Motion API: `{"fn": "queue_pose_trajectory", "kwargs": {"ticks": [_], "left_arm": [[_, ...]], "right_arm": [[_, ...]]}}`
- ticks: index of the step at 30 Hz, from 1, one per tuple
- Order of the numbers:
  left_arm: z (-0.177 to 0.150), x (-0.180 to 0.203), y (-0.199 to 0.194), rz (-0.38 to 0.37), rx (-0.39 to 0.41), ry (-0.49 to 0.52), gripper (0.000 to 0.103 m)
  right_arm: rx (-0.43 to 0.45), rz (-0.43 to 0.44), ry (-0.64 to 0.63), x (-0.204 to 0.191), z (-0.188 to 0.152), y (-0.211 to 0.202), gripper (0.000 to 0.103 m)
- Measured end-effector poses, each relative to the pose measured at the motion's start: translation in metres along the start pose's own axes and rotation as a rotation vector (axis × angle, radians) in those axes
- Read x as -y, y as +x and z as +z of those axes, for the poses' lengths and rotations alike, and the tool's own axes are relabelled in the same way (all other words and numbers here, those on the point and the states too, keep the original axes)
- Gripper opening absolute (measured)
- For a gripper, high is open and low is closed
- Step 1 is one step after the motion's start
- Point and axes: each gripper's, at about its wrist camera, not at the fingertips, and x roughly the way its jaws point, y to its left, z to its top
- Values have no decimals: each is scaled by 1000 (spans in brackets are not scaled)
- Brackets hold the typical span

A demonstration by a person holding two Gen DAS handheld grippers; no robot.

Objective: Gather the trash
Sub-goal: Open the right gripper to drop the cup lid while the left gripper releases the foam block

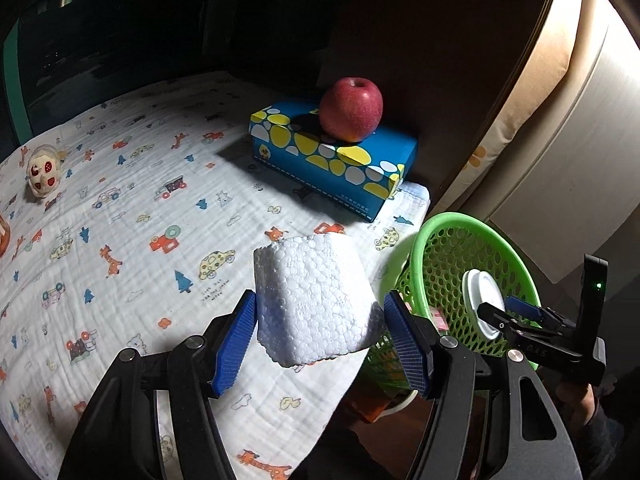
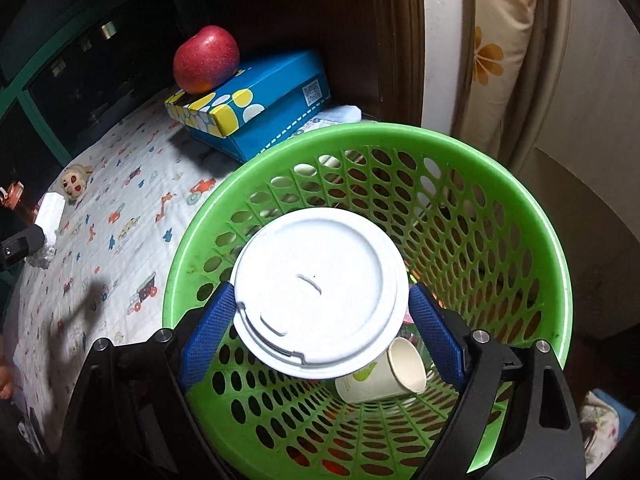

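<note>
My left gripper (image 1: 320, 316) is shut on a white styrofoam block (image 1: 314, 300) and holds it above the bed's right edge, just left of the green mesh basket (image 1: 420, 256). My right gripper (image 2: 320, 312) is shut on a white lidded cup (image 2: 318, 292) and holds it over the open mouth of the green basket (image 2: 552, 248). A small paper cup (image 2: 384, 372) lies on its side inside the basket. The right gripper and its cup (image 1: 482, 300) also show in the left wrist view, over the basket. The styrofoam block (image 2: 50, 208) shows at the far left of the right wrist view.
A red apple (image 1: 351, 108) rests on a blue tissue box (image 1: 332, 160) at the bed's far right corner. A small plush toy (image 1: 42, 170) lies on the patterned sheet (image 1: 120, 240) at the left. A dark headboard stands behind, with a curtain and wall to the right.
</note>
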Motion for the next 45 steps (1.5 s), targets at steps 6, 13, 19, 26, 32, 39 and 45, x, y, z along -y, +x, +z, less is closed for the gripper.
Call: {"fn": "queue_pose_trajectory", "kwargs": {"ticks": [6,13,19,26,32,39,45], "left_arm": [[3,22,6,-22,-12,37,63],[1,54,17,-60,-38,93,63],[-1,85,32,-100,-71,139,63],[-7,118,52,-132,-116,187,63],[-12,134,68,-160,-154,199,63],[-18,138,72,-175,-167,201,73],[-17,124,59,-156,-136,184,79]], "right_arm": [[15,6,15,5,-1,-6,90],[59,-1,30,16,-5,-29,90],[101,-26,42,27,-9,-52,90],[127,-39,79,43,-18,-67,90],[127,-41,105,51,-26,-72,90],[120,-41,107,53,-32,-74,90],[116,-13,89,38,-35,-75,90]]}}
